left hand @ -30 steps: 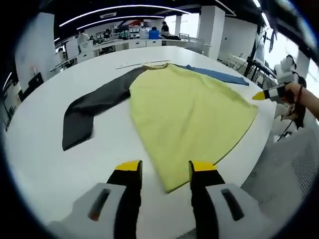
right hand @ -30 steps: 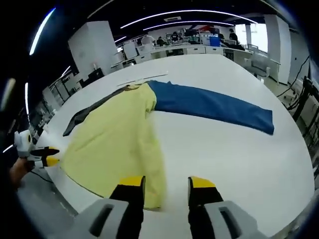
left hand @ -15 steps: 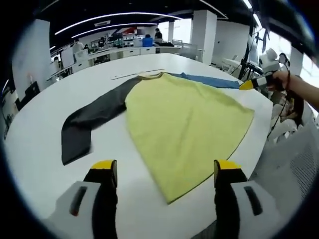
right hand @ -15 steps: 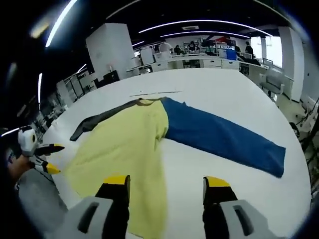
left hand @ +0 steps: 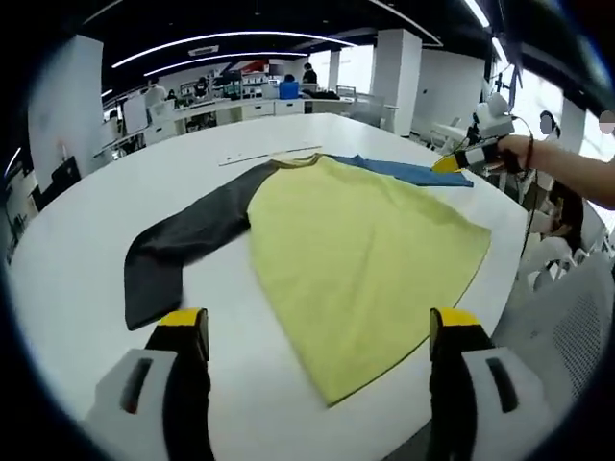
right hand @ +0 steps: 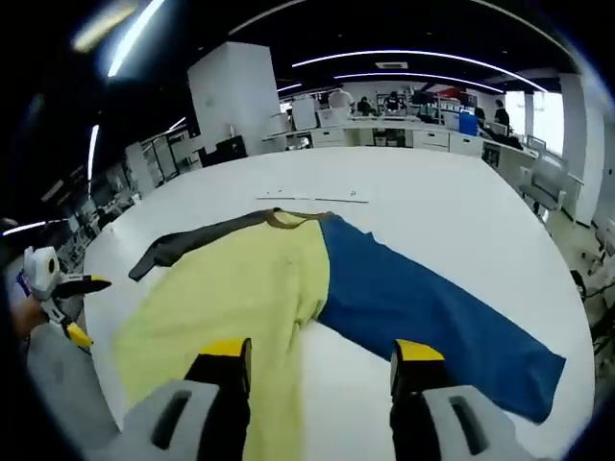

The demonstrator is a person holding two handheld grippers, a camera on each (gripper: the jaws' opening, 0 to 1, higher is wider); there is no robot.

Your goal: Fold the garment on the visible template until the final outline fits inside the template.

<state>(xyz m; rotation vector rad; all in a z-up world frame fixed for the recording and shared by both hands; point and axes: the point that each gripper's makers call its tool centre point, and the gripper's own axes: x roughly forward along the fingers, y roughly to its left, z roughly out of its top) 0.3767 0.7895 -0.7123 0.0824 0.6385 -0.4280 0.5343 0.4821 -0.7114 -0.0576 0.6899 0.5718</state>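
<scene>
1. Left gripper (left hand: pixel 322 331) now gapes wide over the table (left hand: pixel 77 250), empty; a second ago its jaws were close together.
2. Right gripper (right hand: pixel 322 355) likewise spread, holding nothing.
3. Garment (left hand: pixel 356 240) lies flat, sleeves out.

Matt cloth garment (left hand: pixel 365 250) lies on a smooth, faintly glossy table (left hand: pixel 86 240).
</scene>
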